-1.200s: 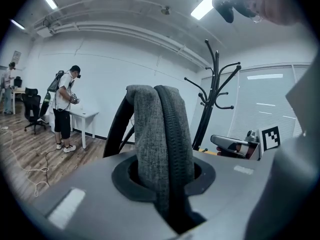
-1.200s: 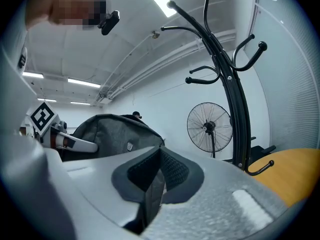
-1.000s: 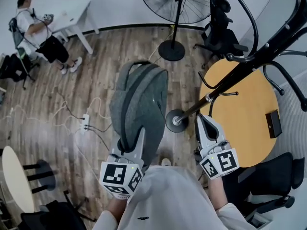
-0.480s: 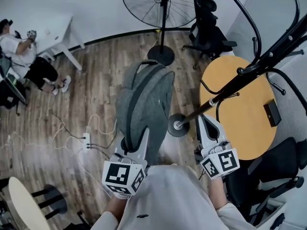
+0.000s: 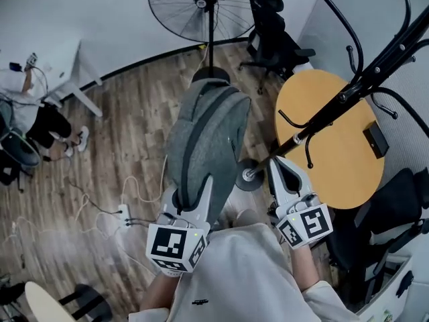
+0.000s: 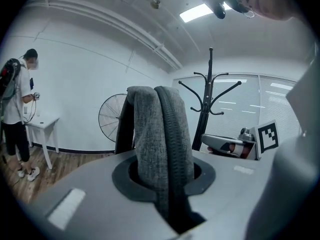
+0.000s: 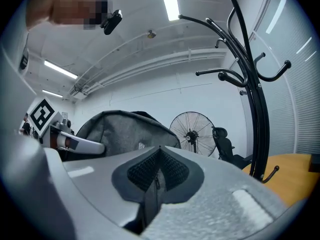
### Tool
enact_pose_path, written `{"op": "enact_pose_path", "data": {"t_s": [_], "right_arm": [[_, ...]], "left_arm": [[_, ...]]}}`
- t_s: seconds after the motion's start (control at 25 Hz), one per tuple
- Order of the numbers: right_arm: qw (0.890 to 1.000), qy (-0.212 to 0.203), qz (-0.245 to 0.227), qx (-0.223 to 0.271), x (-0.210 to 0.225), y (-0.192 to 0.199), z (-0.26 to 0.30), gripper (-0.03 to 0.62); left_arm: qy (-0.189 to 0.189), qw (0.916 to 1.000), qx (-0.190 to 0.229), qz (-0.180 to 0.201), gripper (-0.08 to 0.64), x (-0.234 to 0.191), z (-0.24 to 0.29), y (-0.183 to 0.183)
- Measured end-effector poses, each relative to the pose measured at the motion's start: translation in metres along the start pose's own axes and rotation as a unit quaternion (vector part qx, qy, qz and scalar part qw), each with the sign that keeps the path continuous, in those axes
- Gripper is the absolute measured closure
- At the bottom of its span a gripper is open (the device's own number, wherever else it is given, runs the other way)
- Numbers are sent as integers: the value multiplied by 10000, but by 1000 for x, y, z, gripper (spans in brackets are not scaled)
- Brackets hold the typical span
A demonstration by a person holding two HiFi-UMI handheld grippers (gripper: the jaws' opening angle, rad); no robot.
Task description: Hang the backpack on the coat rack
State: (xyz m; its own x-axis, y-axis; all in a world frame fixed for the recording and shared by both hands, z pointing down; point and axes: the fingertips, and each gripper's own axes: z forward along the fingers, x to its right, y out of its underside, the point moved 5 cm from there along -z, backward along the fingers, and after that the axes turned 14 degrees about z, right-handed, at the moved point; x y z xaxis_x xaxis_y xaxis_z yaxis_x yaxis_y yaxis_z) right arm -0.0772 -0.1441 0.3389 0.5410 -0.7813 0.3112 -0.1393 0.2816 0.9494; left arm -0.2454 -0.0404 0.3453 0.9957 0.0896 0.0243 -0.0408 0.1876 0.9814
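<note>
A grey backpack point(image 5: 204, 139) with a dark strap hangs in the air in the middle of the head view. My left gripper point(image 5: 190, 196) is shut on its lower end; in the left gripper view a fold of grey fabric and strap point(image 6: 160, 144) fills the jaws point(image 6: 162, 184). My right gripper point(image 5: 283, 168) is shut with nothing in it, to the right of the pack, its pads meeting point(image 7: 157, 171). Right of the backpack stands the black coat rack point(image 5: 348, 96), with its round base point(image 5: 247, 175) just left of the right gripper's tips. Its hooks rise high above point(image 7: 252, 109).
A round wooden table point(image 5: 335, 146) with a small black device point(image 5: 375, 138) stands behind the rack. A standing fan point(image 5: 201, 5) and a black office chair point(image 5: 271, 35) are beyond. Cables and a power strip point(image 5: 124, 213) lie on the wood floor. At far left a person point(image 5: 27, 106) is by a white desk.
Both grippers and the backpack have moved forward, toward the fan and the coat rack. The left gripper's hold on the pack is unchanged, and the right stays shut and empty.
</note>
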Motion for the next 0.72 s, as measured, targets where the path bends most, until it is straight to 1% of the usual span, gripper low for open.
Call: {"op": "enact_pose_path", "data": {"t_s": [0.2, 0.44, 0.72], "right_arm": [[10000, 62, -71, 6, 3, -7, 7, 592], [10000, 89, -14, 36, 11, -14, 16, 592], [9998, 98, -80, 142, 15, -27, 26, 591]], "left_arm": [[75, 10000, 12, -28, 453, -7, 14, -3], [71, 9999, 131, 47, 453, -13, 28, -20], [11, 9995, 290, 154, 453, -25, 44, -39]]}}
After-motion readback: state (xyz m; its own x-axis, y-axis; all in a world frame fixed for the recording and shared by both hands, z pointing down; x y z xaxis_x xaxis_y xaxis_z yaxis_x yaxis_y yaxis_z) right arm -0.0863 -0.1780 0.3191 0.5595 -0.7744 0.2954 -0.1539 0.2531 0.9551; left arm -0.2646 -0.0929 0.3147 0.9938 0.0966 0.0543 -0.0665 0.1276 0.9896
